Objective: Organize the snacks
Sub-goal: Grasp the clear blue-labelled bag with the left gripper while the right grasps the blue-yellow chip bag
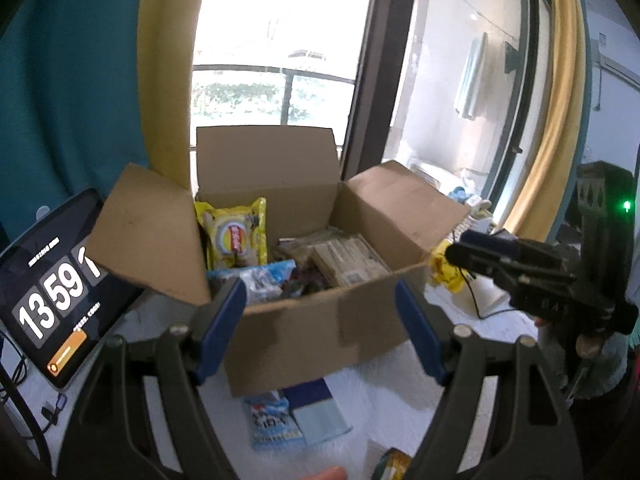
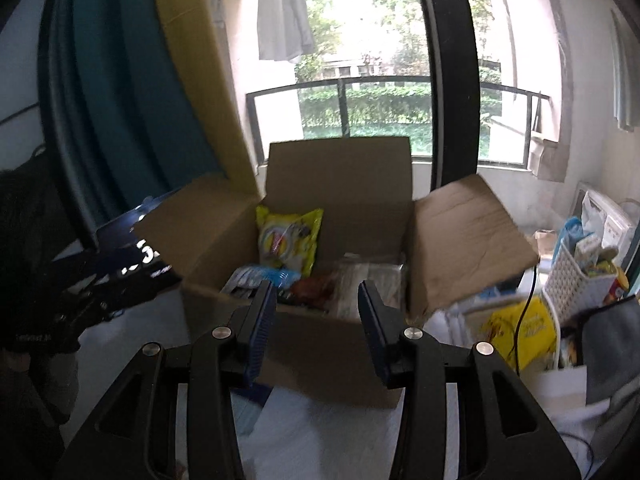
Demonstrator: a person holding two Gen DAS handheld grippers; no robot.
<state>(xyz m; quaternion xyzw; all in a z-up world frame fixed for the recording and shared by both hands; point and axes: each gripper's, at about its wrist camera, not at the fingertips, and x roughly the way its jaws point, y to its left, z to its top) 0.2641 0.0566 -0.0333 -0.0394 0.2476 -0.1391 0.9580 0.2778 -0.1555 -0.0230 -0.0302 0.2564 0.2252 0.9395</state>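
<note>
home | curtains | balcony railing | hanging laundry

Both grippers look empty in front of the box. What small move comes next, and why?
Probably lower the left gripper, open and empty, to the blue-and-white snack packet lying outside the cardboard box. The other snacks visible already sit inside.

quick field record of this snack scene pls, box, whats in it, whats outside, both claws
box: cardboard box, flaps open, on a white surface
inside: yellow snack bag upright at back left; blue packet; tan packs at right
outside: blue-white packet on the table in front of the box
left claw: open, holds nothing, before the box
right claw: open, holds nothing, before the box
other: tablet showing a clock, left of the box
</note>
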